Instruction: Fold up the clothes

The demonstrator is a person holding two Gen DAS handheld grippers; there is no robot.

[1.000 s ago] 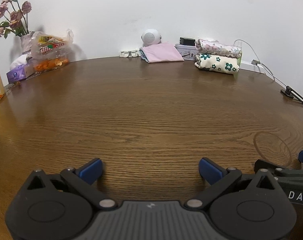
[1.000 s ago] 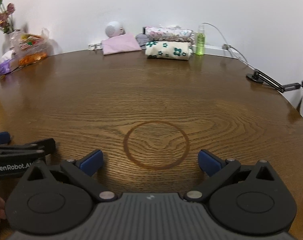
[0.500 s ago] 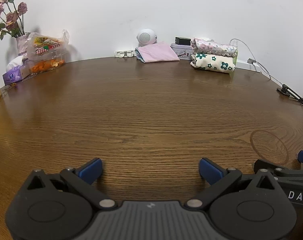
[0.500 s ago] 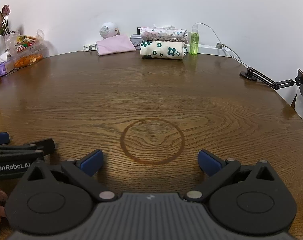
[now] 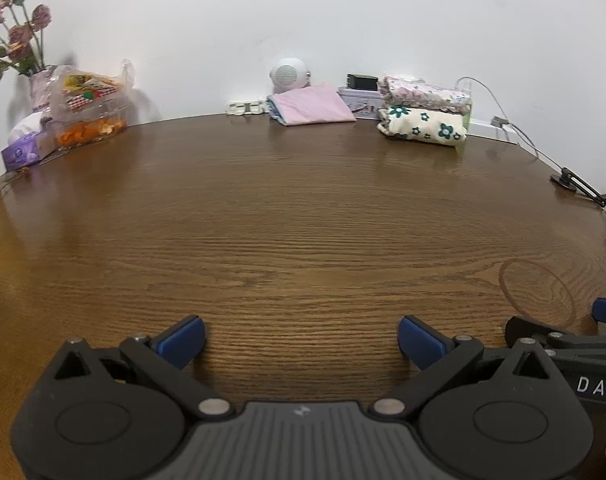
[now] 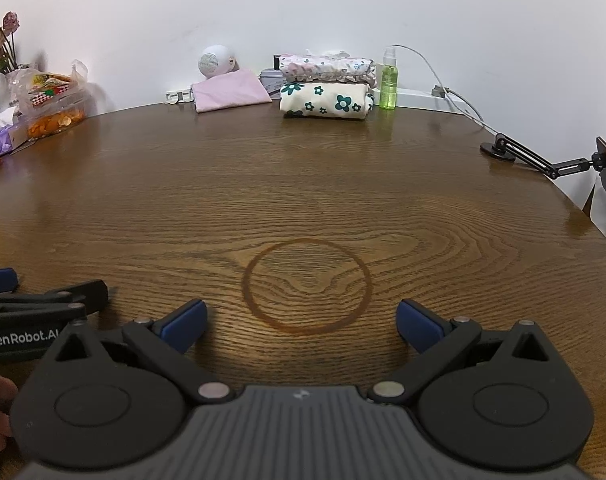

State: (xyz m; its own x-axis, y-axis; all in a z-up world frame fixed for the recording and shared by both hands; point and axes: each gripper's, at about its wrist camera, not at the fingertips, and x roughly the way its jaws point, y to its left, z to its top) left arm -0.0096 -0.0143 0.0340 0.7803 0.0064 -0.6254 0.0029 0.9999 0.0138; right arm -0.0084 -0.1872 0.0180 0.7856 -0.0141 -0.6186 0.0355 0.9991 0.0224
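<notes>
Now both the left gripper [image 5: 301, 336] and right gripper [image 6: 301, 320], released and empty, have drawn slightly nearer the folded clothes [image 6: 327, 100] beside the green bottle [image 6: 388, 80], suggesting folding is done.

Left claw [image 5: 301, 340], right claw [image 6: 301, 322], black linkage arms, blue pads [image 5: 183, 338], silver pivot screws, ribbed grey housing

Brown wood-grain table [image 6: 303, 184] with a darker ring stain [image 6: 306, 286]. Upper centre: plain pink cloth [image 6: 231, 90], cream cloth with green flowers [image 6: 327, 101], green bottle [image 6: 388, 84].
</notes>
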